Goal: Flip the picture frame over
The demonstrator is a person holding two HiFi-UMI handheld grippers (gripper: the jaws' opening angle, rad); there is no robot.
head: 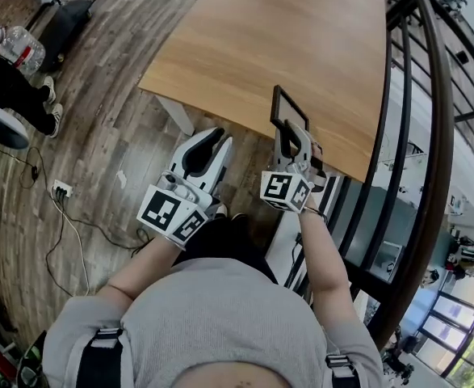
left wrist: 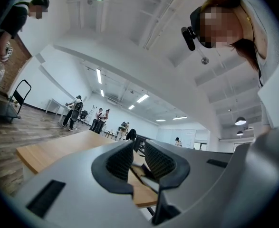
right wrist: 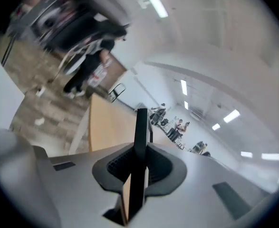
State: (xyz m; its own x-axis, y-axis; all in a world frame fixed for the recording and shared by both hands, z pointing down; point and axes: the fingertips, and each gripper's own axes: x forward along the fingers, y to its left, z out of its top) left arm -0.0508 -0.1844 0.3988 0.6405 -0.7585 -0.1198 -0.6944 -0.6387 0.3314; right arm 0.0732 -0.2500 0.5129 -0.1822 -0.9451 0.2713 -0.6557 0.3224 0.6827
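Above the wooden tabletop [head: 285,39] there is open room from its near edge to the far side. A black railing [head: 442,136] runs close along the table's right edge and narrows passage there. To the left, the floor [head: 115,120] is open save a power strip [head: 61,189] with cables

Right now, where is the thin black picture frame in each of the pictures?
Head view: middle right, the thin black picture frame stands on edge in the right gripper, over the light wooden table's near edge.
Left gripper view: I cannot pick it out.
Right gripper view: dead centre, edge-on between the jaws.
Shared landmark: the table.
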